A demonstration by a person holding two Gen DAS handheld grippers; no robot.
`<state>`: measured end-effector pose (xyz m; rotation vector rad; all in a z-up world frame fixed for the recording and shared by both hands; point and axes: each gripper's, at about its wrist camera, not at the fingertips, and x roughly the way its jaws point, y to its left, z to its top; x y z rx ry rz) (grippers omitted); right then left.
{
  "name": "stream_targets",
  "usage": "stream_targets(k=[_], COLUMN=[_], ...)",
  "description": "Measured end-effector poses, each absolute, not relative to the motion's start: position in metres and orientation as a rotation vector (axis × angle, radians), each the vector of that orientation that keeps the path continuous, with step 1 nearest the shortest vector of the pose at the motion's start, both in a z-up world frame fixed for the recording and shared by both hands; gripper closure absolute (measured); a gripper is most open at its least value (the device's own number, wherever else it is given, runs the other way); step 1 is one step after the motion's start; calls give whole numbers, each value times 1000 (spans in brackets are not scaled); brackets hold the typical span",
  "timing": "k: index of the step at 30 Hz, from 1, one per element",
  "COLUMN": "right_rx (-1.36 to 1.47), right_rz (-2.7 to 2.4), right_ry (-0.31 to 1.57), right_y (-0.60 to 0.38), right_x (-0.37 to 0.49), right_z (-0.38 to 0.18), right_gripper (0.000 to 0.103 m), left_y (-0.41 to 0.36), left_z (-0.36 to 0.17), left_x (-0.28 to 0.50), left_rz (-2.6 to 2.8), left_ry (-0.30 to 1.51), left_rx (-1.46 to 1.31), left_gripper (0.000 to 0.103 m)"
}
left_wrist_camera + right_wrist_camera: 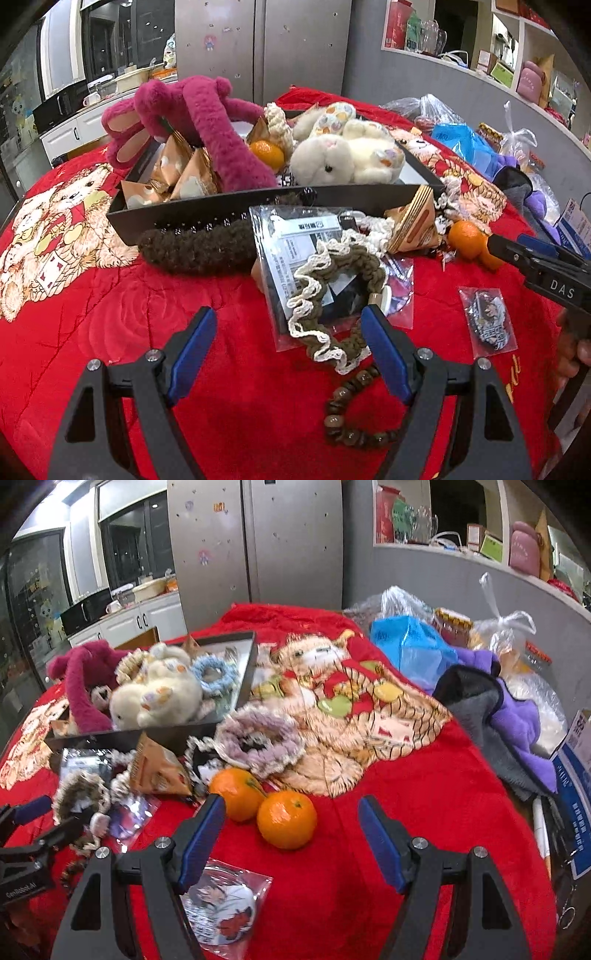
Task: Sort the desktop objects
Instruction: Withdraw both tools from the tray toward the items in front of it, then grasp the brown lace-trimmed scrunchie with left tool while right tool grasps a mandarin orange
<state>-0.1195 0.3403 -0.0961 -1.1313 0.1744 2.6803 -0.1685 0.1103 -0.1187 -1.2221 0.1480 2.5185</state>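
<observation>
The left claw [290,325] and the right claw [291,814] are both wide open and hold nothing, just past the right one sit two oranges [286,819] on the red cloth [424,812], and the black tray [177,218] behind holds a pink bunny [207,122], a white bunny [347,155] and another orange [267,155]

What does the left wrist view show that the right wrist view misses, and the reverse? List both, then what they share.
Only the left wrist view shows the string of brown wooden beads near the open left gripper, the long brown knitted piece against the black tray, and an orange inside that tray.

Only the right wrist view shows the lilac frilled scrunchie and the blue one in the tray.

Both show the pink plush, the white plush rabbit, two loose oranges and the open right gripper.
</observation>
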Motion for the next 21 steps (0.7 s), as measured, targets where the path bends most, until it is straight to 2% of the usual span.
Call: stream_targets(k=[17,20,21], right_rx=[-1209,-1243,-1256], right_rz=[2683,2701,2707], right_ry=[315,309,302], right_y=[354,350,347], right_x=[-130,-132,-133], right_z=[-116,-118,-119], right_gripper=[27,43,52], left_y=[110,111,110], left_z=[-129,-130,-130], left_x=[-169,-169,-170], left_rz=[2502,2501,2500], left_ry=[155,162,160], left_rx=[-1237,-1234,-1234], left_gripper=[22,22,22])
